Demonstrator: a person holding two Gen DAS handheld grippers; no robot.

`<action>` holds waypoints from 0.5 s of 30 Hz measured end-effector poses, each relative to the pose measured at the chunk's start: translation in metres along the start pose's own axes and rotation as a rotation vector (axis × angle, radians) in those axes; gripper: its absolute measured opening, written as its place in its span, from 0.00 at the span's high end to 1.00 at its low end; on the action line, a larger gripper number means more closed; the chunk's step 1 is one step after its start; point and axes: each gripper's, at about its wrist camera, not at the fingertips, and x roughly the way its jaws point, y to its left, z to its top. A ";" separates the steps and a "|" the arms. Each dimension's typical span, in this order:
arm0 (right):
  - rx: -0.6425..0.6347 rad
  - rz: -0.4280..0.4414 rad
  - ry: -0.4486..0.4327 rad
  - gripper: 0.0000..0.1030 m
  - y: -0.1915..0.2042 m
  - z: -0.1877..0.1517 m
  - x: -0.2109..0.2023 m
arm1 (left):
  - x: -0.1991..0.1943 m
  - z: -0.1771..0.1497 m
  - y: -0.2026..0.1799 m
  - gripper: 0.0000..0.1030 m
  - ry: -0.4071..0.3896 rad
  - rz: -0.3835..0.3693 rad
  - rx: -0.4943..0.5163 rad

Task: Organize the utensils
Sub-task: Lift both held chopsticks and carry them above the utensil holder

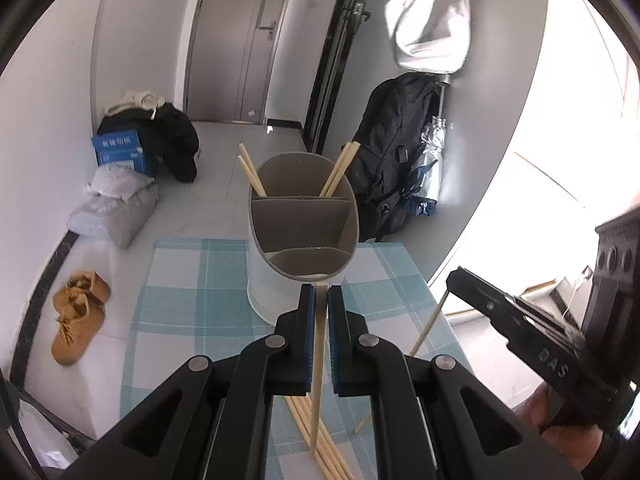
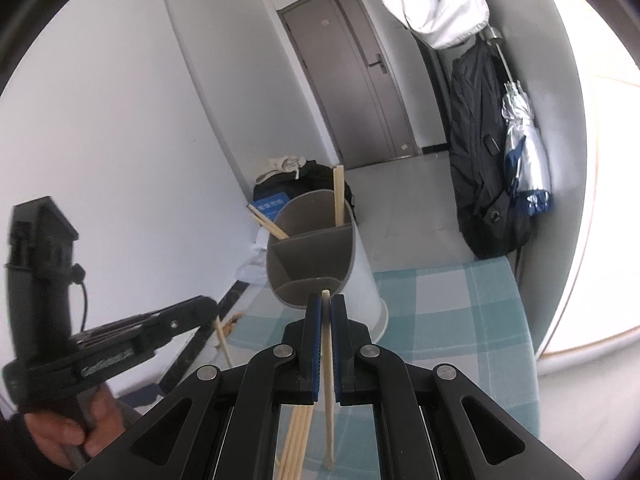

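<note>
**Both grippers clamping chopsticks beside the divided holder**

Holding a single wooden chopstick (image 1: 319,360) in the left gripper (image 1: 319,300), jaws nearly closed with the blue pads pressing both sides of the stick. Pointing that stick steeply down, lower tip reaching toward the loose chopstick bundle (image 1: 316,436) lying on the checked tablecloth (image 1: 180,304), nearer the camera than the holder. Hovering just short of the utensil holder (image 1: 304,224), a white oval tub with a grey lining and three compartments.

Gripping another chopstick (image 2: 329,380) in the right gripper (image 2: 326,308), jaws likewise drawn almost together on it, upper end poking just above the pads, lower end dropping to the cloth beside the same bundle (image 2: 296,440). Sitting right in front of the holder's (image 2: 320,256) near compartment, gripper tips just beside its rim.

Standing in the holder's far compartment: one pair of chopsticks (image 1: 252,170) leaning left and another pair (image 1: 340,168) leaning right. Showing no contents in the middle and near compartments.

Appearing to the right of the holder in the left view, the right gripper (image 1: 454,280) with its chopstick (image 1: 430,322) slanting down. Resting on the floor left of the holder, tan shoes (image 1: 78,312) and grey bags (image 1: 112,208); leaning against the wall right of it, a black backpack (image 1: 392,152) and a silver umbrella (image 1: 430,164).
</note>
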 end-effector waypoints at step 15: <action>-0.038 -0.040 -0.031 0.96 0.018 -0.003 -0.011 | -0.022 0.007 0.003 0.98 0.039 -0.036 -0.052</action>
